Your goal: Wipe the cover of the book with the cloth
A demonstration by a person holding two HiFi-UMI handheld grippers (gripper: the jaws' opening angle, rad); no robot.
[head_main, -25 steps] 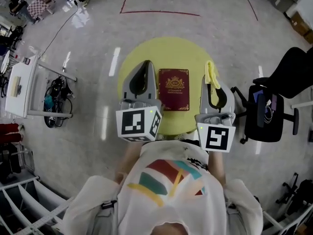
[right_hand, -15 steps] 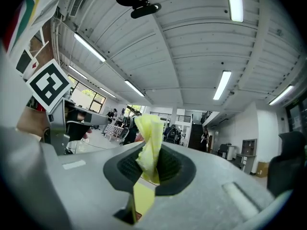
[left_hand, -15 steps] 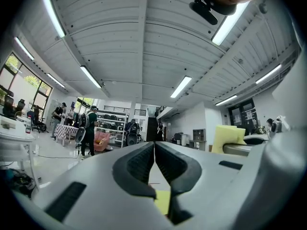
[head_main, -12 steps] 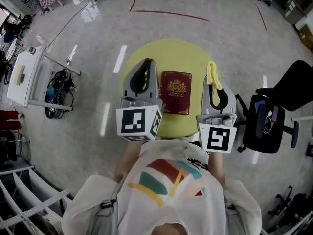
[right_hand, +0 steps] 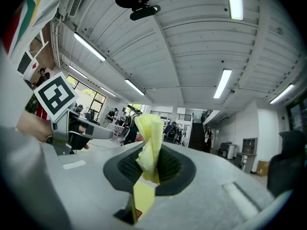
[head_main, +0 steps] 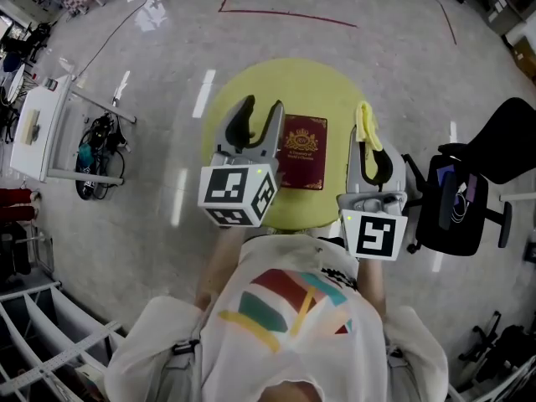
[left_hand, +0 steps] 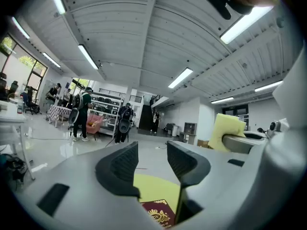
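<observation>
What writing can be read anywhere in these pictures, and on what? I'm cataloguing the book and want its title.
book cover: gold crest with gold lettering beneath it, too small and blurred to read.
marker cubes: black-and-white square patterns only, no words or numbers.
shirt: coloured stripes, no lettering visible.
Nothing in these views can be quoted as readable text.

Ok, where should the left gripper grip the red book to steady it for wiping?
Probably its left long edge, coming level from the left. The book lies flat and closed on the yellow table, so only edges offer a grip, and the left gripper, jaws just opened and empty, hangs beside that edge. That leaves the cover free for the cloth.
</observation>
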